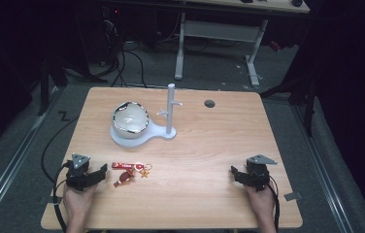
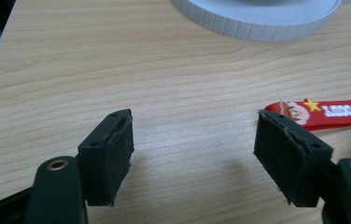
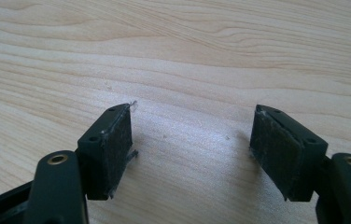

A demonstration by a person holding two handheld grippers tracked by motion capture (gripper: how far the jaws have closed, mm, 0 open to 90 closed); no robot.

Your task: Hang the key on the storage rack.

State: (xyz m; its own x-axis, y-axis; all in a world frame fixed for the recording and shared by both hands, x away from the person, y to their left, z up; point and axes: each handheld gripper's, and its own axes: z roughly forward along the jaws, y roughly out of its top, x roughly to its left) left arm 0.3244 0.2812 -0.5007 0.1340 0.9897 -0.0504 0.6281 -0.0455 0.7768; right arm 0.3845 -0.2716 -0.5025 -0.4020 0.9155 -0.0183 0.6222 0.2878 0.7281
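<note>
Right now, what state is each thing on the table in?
left gripper: open, holding nothing.
right gripper: open, holding nothing.
red keychain: lying flat, untouched, beside the left gripper.
bowl: upright on the white stand's base.
white stand: upright, pegs bare.

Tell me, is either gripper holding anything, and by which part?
Nothing is held. The left gripper and right gripper are open over bare table; the red keychain lies untouched.

left hand-held gripper point(image 1: 104, 170) and right hand-held gripper point(image 1: 233, 171) both gape, low.
</note>
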